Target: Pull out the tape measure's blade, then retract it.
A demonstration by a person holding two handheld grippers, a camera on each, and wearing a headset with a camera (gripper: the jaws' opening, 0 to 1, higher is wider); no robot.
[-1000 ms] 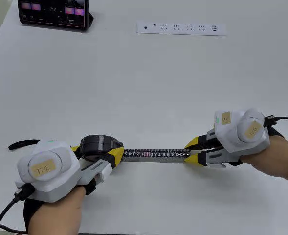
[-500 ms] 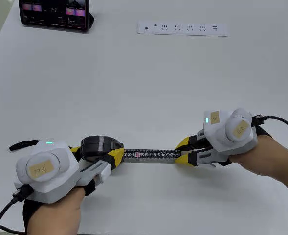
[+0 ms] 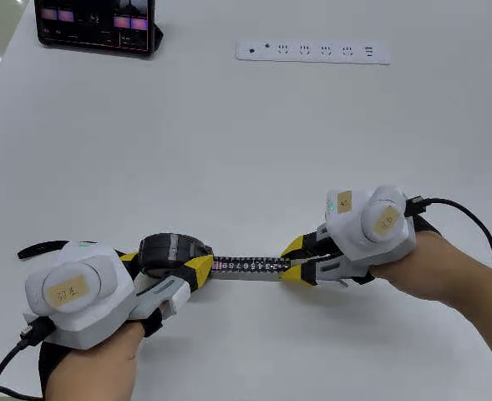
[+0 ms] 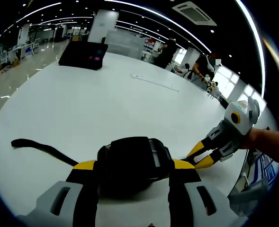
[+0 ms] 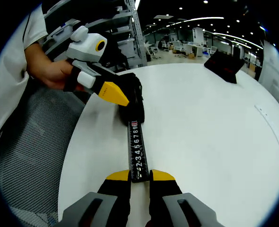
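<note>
Lower left in the head view, the left gripper (image 3: 164, 261) clamps the tape measure (image 3: 172, 249). Right of centre, the right gripper (image 3: 292, 261) pinches the end of the blade (image 3: 246, 265) above the table (image 3: 229, 150).

Head above; opposed gripper views; shared tape measure (image 3: 172, 251)

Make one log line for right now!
left gripper: shut on tape measure case | right gripper: shut on blade tip | blade: partly out

Left gripper (image 3: 174, 263) at 7 o'clock in the head view, jaws aimed toward 3 o'clock, clamped around the tape measure (image 3: 172, 249), right gripper (image 3: 290, 262) at 4 o'clock, aimed toward 9 o'clock, pinching the blade (image 3: 246, 266) tip
</note>
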